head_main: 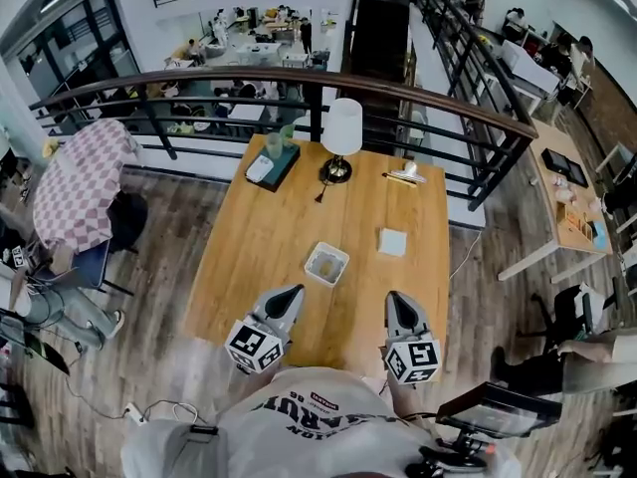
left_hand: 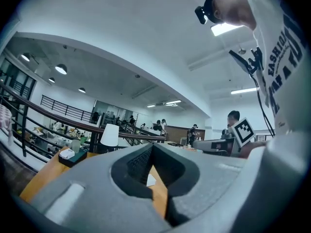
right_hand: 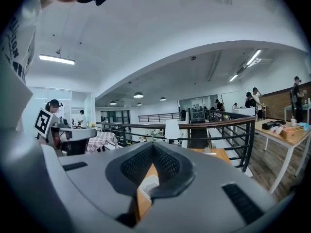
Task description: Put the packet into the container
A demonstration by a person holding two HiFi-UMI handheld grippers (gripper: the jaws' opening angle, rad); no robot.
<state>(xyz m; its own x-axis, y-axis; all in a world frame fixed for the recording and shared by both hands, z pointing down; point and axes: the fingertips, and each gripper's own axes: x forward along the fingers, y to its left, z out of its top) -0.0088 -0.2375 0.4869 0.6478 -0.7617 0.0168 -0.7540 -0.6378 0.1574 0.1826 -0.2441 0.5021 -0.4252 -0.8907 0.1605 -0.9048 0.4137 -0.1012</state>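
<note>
Head view: a wooden tabletop (head_main: 249, 267) carries the container (head_main: 326, 263), a small pale square tub that stands open near the middle. The packet (head_main: 392, 242), a flat white square, lies on the bare wood to the right of the container and a little farther from the person, apart from it and not in it. On the near side of the container, the left gripper (head_main: 292, 292) points at the tub's near left corner from close by. The right gripper (head_main: 398, 297) is held off to the container's near right, in line with the packet but short of it. The left gripper view shows its fingers (left_hand: 138, 166) closed tip to tip with nothing held. The right gripper view shows its fingers (right_hand: 167, 164) likewise pressed together and empty. Beyond the container, at the far edge, stands a white-shaded lamp (head_main: 341, 132). A dark tray (head_main: 273, 167) lies to the far left of the container.
</note>
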